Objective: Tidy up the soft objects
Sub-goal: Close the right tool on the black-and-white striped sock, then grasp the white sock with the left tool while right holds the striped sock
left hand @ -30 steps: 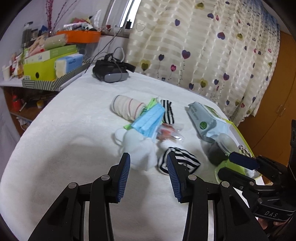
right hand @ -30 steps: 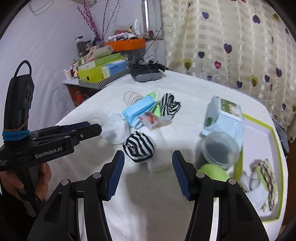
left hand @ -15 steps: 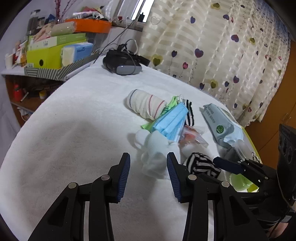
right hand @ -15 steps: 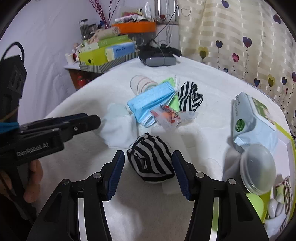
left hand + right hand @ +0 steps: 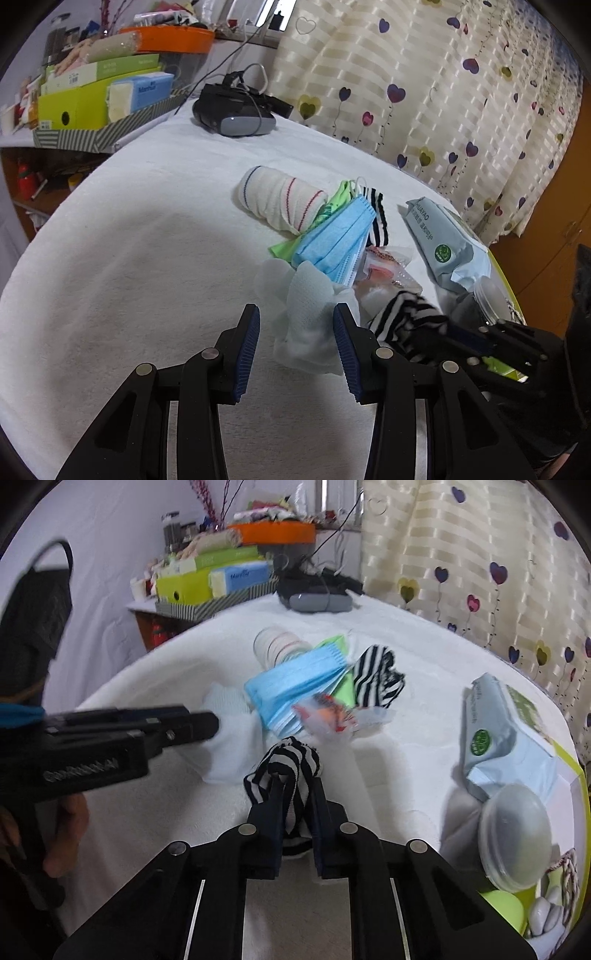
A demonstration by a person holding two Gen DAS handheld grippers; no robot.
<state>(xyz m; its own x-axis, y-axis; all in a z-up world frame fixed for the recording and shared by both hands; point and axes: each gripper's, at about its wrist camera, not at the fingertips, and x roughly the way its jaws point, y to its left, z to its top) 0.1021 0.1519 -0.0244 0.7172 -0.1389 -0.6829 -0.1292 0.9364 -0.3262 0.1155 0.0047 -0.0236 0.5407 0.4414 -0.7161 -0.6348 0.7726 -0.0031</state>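
Right gripper (image 5: 295, 797) is closing its jaws on the striped sock (image 5: 286, 771), already bunched between the pads, on the white table cover (image 5: 147, 686). Left gripper (image 5: 297, 339) hangs with jaws wide apart, the white mesh sock (image 5: 310, 314) lying between its fingers, unpinched, its length running straight ahead. I'd guess the green-rimmed tray (image 5: 578, 775) off to the right is the destination, nearer the right hand.

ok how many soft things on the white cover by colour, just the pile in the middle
black-and-white striped: 2
white with thin stripes, rolled: 1
plain white: 1
blue mask stack: 1
green: 1
total: 6
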